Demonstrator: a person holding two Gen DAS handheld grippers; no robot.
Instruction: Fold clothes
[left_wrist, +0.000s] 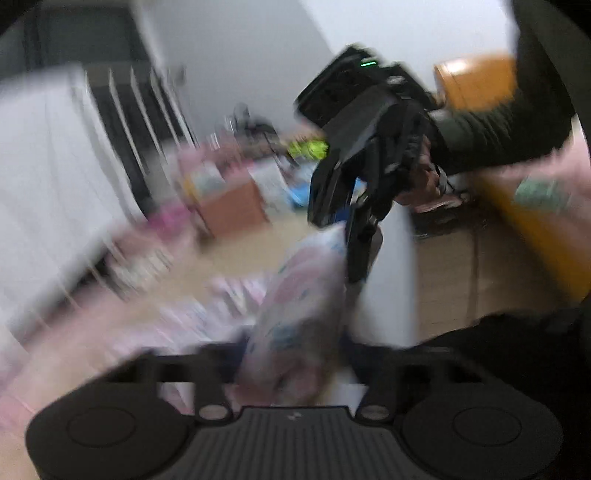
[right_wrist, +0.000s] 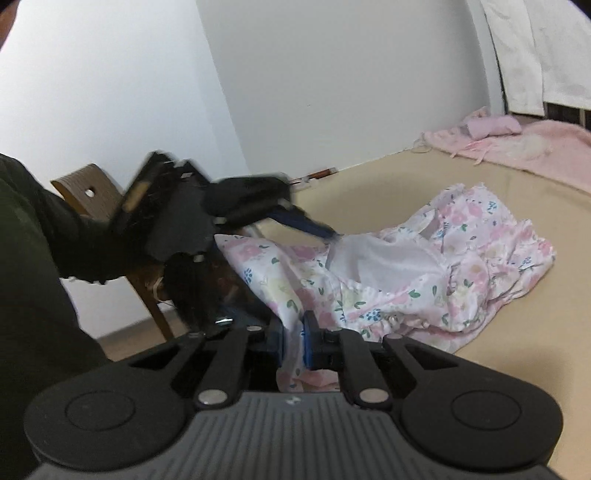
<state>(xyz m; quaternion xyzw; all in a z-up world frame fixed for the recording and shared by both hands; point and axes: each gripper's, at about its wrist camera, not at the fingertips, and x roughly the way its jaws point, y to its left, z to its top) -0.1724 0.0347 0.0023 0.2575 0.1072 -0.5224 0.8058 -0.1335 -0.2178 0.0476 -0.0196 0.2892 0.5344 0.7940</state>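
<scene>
A pink floral garment (right_wrist: 461, 258) with a white lining lies crumpled on a beige bed (right_wrist: 517, 350). In the right wrist view my right gripper (right_wrist: 294, 338) is shut on a near edge of the cloth, its blue pads pressed on it. My left gripper (right_wrist: 327, 232) reaches in from the left and pinches the cloth by the white lining. The left wrist view is blurred. There a bunch of the garment (left_wrist: 295, 295) runs between the fingers of my left gripper (left_wrist: 291, 354), and my right gripper (left_wrist: 354, 251) holds the cloth further up.
A pink blanket (right_wrist: 535, 147) lies at the bed's far right, under a white curtain (right_wrist: 535, 55). A wooden chair (right_wrist: 92, 192) stands left of the bed, behind a person's dark sleeve (right_wrist: 29, 258). Boxes and clutter (left_wrist: 232, 206) cover the floor beyond.
</scene>
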